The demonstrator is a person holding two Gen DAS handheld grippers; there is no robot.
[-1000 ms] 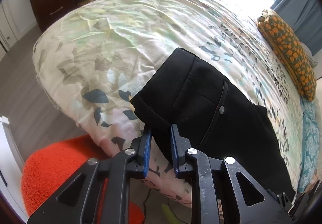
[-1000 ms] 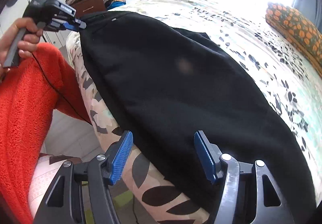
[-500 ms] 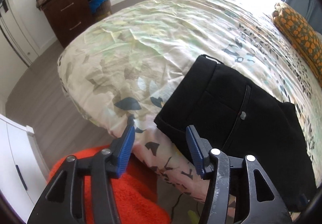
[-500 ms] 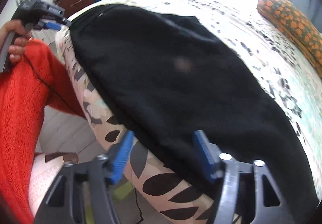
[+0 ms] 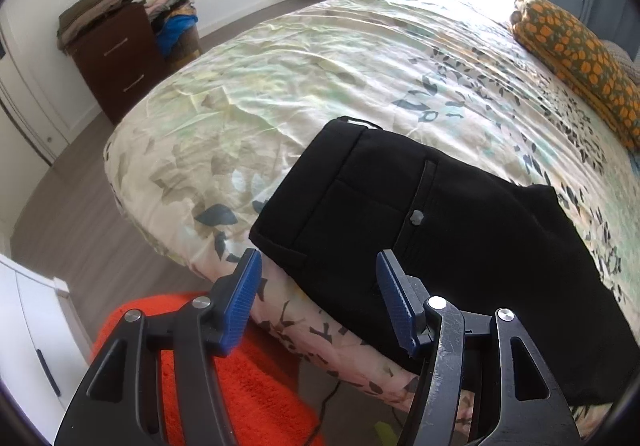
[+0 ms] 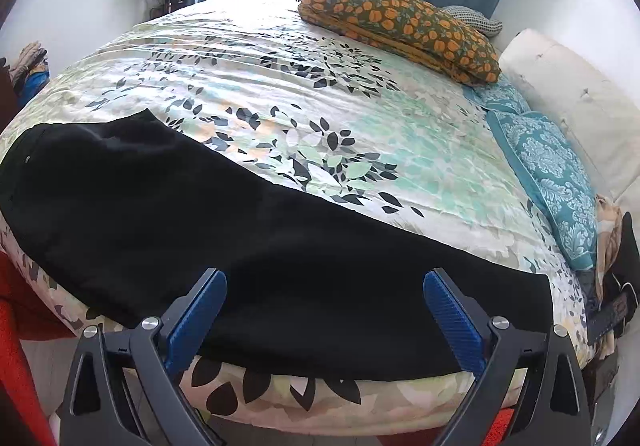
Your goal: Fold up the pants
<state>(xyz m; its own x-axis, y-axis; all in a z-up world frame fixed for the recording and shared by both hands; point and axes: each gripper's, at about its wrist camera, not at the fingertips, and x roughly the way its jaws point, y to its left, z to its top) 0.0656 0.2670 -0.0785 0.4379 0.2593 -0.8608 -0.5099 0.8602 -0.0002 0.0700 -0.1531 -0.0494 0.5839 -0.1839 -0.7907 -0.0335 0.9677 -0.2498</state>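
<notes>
Pants lie flat along the near edge of the bed, already halved lengthwise by the look of it. Long axis runs parallel to that edge: waist end with pocket and button on our left, leg end out to our right.

Left gripper sits just off the waist corner, jaws moderately apart, nothing between the pads, not touching the cloth. Right gripper hangs over the near edge around mid-leg, jaws opening, nearly at full width; cloth shows behind the gap, but the pads don't press on it.

So we hold nothing right now. Our read: next fold is end to end along the long axis. The right gripper is the nearer one to the leg end, but that end lies well off to its right; we'd need to shift that way before pinching. The left is already placed for the waist.
</notes>
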